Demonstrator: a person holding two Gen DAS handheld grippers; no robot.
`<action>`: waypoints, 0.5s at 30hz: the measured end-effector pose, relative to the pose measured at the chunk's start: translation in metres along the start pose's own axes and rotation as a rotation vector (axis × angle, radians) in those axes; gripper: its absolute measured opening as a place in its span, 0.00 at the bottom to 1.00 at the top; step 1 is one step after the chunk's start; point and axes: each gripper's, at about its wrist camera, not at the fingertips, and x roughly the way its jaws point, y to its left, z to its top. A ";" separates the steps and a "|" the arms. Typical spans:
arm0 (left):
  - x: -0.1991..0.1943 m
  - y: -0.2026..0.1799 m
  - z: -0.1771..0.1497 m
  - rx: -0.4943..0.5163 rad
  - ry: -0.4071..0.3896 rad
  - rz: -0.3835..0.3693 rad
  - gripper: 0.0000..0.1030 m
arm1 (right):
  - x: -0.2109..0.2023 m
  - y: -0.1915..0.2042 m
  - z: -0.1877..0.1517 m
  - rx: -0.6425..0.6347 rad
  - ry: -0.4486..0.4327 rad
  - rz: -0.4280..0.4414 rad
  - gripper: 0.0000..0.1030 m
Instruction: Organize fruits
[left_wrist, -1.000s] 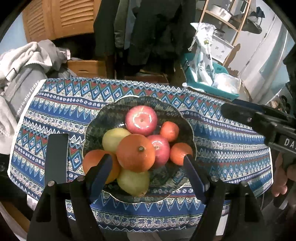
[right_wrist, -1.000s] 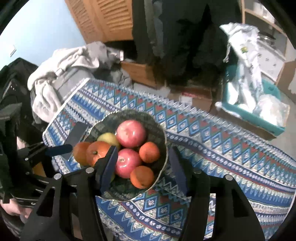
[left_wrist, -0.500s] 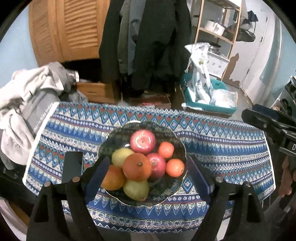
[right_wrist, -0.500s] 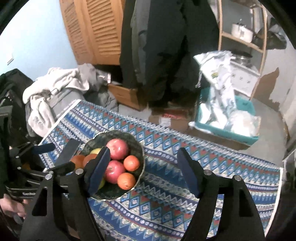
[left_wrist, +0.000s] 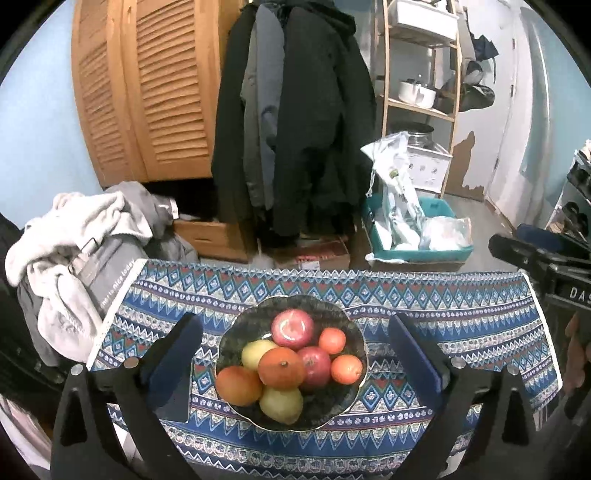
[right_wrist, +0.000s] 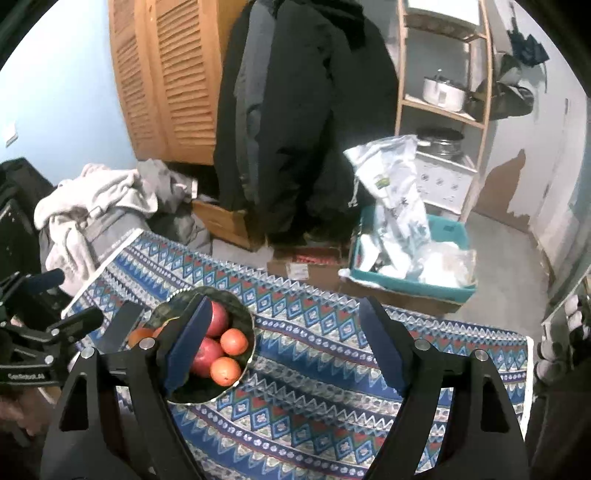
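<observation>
A dark scalloped bowl (left_wrist: 349, 391) sits on the blue patterned tablecloth (left_wrist: 461, 332). It holds two red apples (left_wrist: 292, 329), several oranges (left_wrist: 281, 367) and two yellow-green pears (left_wrist: 281, 405). My left gripper (left_wrist: 295, 354) is open and empty, high above the bowl, its fingers framing it. My right gripper (right_wrist: 284, 339) is open and empty above the cloth to the right of the bowl (right_wrist: 207, 393); its left finger hides part of the fruit (right_wrist: 233, 341). The right gripper shows in the left wrist view (left_wrist: 532, 258), the left gripper in the right wrist view (right_wrist: 55, 332).
Beyond the table's far edge are a pile of grey clothes (left_wrist: 85, 236), hanging dark coats (left_wrist: 295, 122), a wooden louvred door (left_wrist: 147, 92), a teal bin with plastic bags (left_wrist: 417, 240) and a shelf unit (left_wrist: 421, 74).
Both grippers have pulled up and back from the bowl, which now looks smaller and farther. Both stay open and empty. The fruit has not moved.
</observation>
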 end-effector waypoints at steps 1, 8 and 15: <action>-0.002 -0.001 0.001 0.002 -0.002 -0.002 0.98 | -0.004 -0.002 0.000 0.003 -0.010 -0.006 0.79; -0.019 -0.006 0.013 0.001 -0.039 0.011 0.99 | -0.026 -0.012 0.002 -0.011 -0.081 -0.085 0.79; -0.027 -0.010 0.019 -0.002 -0.064 0.024 0.99 | -0.036 -0.018 -0.002 -0.022 -0.111 -0.115 0.79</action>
